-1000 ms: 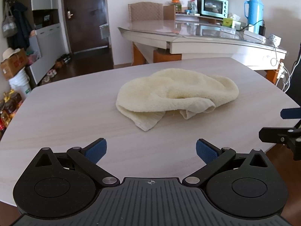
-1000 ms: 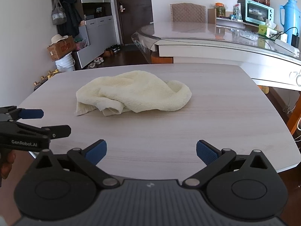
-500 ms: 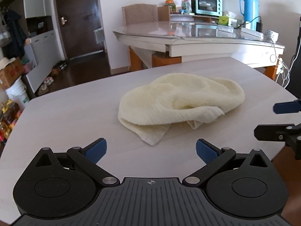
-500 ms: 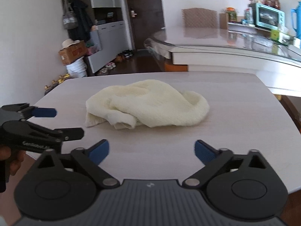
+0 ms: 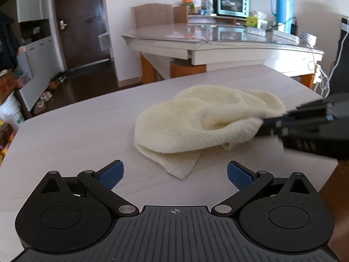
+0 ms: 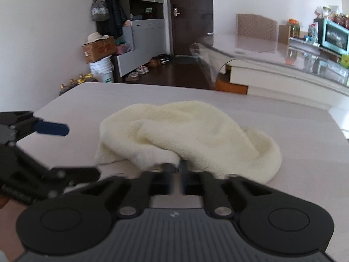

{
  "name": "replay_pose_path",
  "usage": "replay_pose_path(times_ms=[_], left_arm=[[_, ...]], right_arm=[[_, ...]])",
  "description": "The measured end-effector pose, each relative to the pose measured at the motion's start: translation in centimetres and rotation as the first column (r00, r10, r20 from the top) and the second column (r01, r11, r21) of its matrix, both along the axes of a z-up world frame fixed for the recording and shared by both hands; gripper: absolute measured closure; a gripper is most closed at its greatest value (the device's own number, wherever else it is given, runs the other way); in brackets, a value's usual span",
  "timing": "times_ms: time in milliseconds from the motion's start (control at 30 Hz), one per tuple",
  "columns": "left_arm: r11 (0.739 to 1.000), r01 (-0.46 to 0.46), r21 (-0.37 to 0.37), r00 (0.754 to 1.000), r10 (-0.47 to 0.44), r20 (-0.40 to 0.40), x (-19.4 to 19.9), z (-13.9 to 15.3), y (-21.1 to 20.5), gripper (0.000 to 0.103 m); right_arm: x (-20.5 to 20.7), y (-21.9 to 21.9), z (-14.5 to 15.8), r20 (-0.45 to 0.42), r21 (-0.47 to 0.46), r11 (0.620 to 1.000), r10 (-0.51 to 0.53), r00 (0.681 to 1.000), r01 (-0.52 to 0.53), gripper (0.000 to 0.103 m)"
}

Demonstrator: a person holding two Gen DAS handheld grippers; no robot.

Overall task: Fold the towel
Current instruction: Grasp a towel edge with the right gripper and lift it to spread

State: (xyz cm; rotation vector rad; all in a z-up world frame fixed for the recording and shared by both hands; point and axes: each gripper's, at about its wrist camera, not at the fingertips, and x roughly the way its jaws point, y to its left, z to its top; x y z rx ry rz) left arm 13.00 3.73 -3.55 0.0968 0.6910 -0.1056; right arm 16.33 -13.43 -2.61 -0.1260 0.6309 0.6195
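Observation:
A crumpled cream towel [image 5: 207, 118] lies in a heap on the pale wooden table [image 5: 65, 142]. My left gripper [image 5: 174, 171] is open just short of the towel's near corner, with nothing between its blue pads. My right gripper [image 5: 266, 126] reaches in from the right, its tips meeting the towel's right edge. In the right wrist view the towel [image 6: 196, 131] fills the middle, and the right gripper [image 6: 180, 167] is shut on a fold at its near edge. There the open left gripper [image 6: 72, 150] shows at the left, beside the towel.
Behind the table stands a glass-topped dining table [image 5: 218, 37] with a teal oven [image 5: 232, 3] and a blue thermos [image 5: 282, 8]. A chair [image 5: 152, 14] is at its far side. A cabinet, a cardboard box [image 6: 99, 49] and a white bucket [image 6: 102, 71] stand at the left wall.
The right gripper moved forward to the towel and went from open to shut on its near edge. The left gripper came closer to the towel's corner and stayed open.

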Motion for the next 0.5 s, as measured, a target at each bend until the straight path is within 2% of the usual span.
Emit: replay_pose_path(times_ms=[300,433,500], left_arm=[[0.999,0.025,0.044,1.0,-0.026,0.012,3.1,-0.5,-0.4,0.0],[0.995,0.012,0.103,1.0,-0.011,-0.012,4.3,-1.6,-0.7,0.0],[0.995,0.017,0.098,1.0,-0.015,-0.018,4.4,-1.9,-0.6,0.0]], right_arm=[[-1.4,-2.6,4.2,0.09,-0.05,0.998,0.032,0.995,-0.027,0.1],[-3.4,-3.8,5.9,0.13,-0.15,0.986,0.093,0.987,-0.074,0.1],[-4.0,-4.5,5.5,0.117,-0.188,0.979,0.097,0.988,-0.073,0.1]])
